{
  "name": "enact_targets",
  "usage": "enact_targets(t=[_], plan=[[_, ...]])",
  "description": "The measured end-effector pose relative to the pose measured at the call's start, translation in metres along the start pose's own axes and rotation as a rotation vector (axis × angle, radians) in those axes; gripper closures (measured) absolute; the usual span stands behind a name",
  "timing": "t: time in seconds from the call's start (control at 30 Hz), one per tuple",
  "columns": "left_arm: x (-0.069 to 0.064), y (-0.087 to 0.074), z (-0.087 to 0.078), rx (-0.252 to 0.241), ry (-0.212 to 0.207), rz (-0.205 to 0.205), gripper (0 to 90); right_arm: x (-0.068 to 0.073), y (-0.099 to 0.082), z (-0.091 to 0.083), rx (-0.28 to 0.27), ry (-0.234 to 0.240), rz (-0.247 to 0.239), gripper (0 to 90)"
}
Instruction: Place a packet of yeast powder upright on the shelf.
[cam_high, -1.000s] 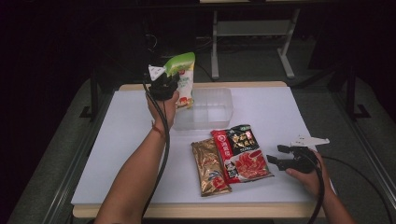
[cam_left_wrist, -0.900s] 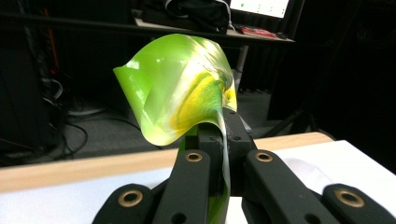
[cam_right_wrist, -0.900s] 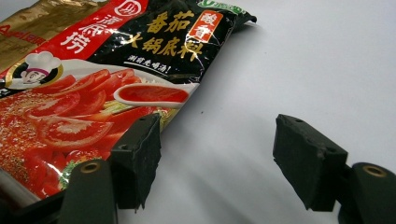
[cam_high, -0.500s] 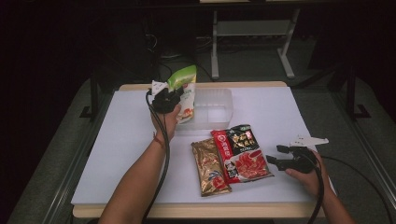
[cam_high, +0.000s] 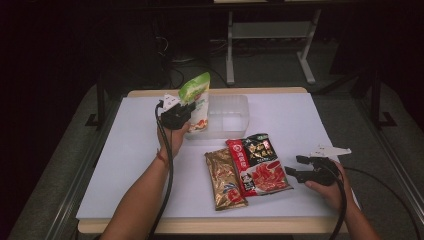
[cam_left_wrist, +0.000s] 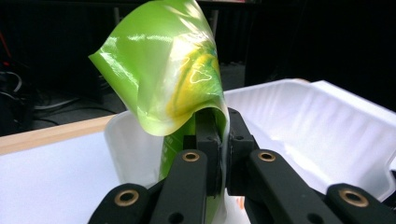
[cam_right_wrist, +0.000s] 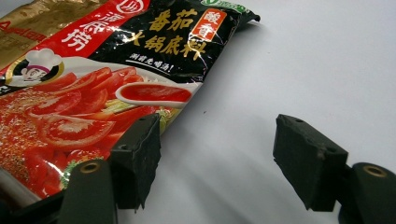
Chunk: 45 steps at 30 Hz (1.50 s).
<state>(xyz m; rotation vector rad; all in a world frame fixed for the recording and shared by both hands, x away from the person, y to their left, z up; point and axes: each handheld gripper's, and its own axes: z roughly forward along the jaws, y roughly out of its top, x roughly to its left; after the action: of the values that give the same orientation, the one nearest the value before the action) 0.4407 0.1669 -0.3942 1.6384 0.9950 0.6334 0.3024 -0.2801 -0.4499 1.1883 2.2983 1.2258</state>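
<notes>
Two packets lie flat on the white table (cam_high: 125, 165) in the high view, a gold packet (cam_high: 225, 178) and a red and black packet (cam_high: 259, 163) touching side by side, while a third, the green packet (cam_high: 196, 106), is held upright at the left end of the clear plastic tub (cam_high: 235, 107). From above, the left gripper (cam_high: 186, 111) hides how it grips; the left gripper view settles it, showing both black jaws pressed together on the green packet (cam_left_wrist: 170, 77), pinching its lower part so the glossy top curls over above them. That same view looks into the tub (cam_left_wrist: 327, 140) just behind the packet, and its white floor and walls hold nothing I can see; whether the packet's bottom edge sits inside the tub or against its near wall I cannot tell. The right gripper (cam_high: 296, 166) rests near the table's front right, beside the red and black packet. Its own view shows the jaws spread wide, the left jaw at the edge of that packet (cam_right_wrist: 93, 93), with tomato pictures and printed characters that the high view leaves too small to read.
</notes>
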Motion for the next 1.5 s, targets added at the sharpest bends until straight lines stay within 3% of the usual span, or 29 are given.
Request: enact_targets(t=[0.27, 0.43, 0.67, 0.8, 0.9, 1.37, 1.5], plan=[[-0.002, -0.012, -0.007, 0.005, 0.013, 0.057, 87.5, 0.0, 0.0, -0.001, 0.001, -0.005, 0.0, 31.4], [-0.002, -0.016, -0.008, 0.033, 0.017, 0.083, 85.5, 0.001, -0.001, -0.001, 0.005, -0.007, 0.0, 31.4], [0.004, -0.021, -0.01, 0.053, -0.017, 0.085, 77.0, 0.001, -0.001, -0.001, 0.007, -0.011, -0.004, 31.5], [0.008, -0.022, -0.016, 0.066, -0.055, 0.106, 71.9, 0.002, -0.001, 0.0, 0.012, -0.016, -0.009, 31.5], [0.009, -0.022, -0.019, 0.066, -0.06, 0.112, 65.8, 0.003, -0.001, -0.001, 0.016, -0.021, -0.016, 31.6], [0.009, -0.031, -0.059, 0.081, -0.115, 0.185, 52.3, 0.007, 0.0, -0.001, 0.024, -0.034, -0.037, 31.8], [0.008, -0.035, -0.066, 0.093, -0.138, 0.176, 48.9, 0.008, 0.0, 0.0, 0.031, -0.035, -0.041, 31.9]])
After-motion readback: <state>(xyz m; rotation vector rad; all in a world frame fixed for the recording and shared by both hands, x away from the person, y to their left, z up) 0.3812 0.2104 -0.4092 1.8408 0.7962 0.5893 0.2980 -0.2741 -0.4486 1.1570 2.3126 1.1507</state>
